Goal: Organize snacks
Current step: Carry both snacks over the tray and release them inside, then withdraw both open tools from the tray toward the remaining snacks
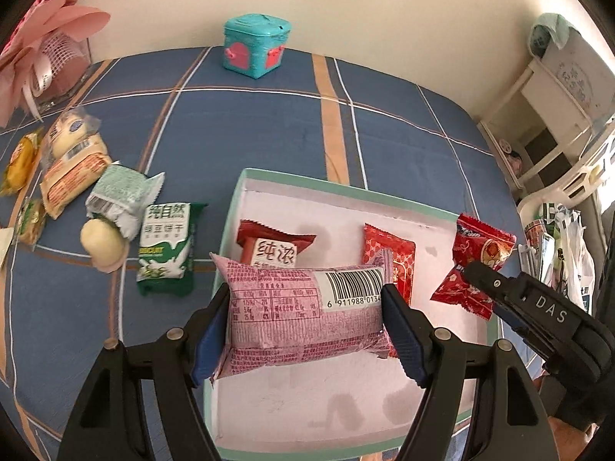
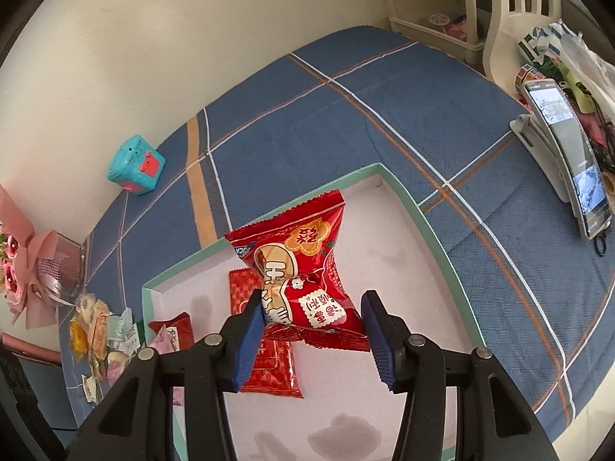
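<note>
While both grippers hang over the box point(image 1: 230, 207), each one carries a snack. The left gripper point(image 1: 305, 330) is clenched on a pink pack point(image 1: 303, 307), its blue pads pressing the two short ends, and the pack is held above the near part of the box. The right gripper point(image 2: 313, 330) grasps a red pack point(image 2: 303, 269); its left pad presses the pack's side, and the pack is pinched narrow in the middle above the box floor. In the left view this red pack point(image 1: 480, 257) hangs over the right rim of the box.

Inside the box lie a dark red pack point(image 1: 275, 246) and a patterned red pack point(image 1: 392, 261), both flat on the white floor. Left of the box, on the blue cloth point(image 1: 269, 123), a green biscuit pack point(image 1: 167, 246) and several other snacks point(image 1: 73, 176) lie loose. Behind the box, near the wall, stands a teal cube point(image 1: 255, 46).
</note>
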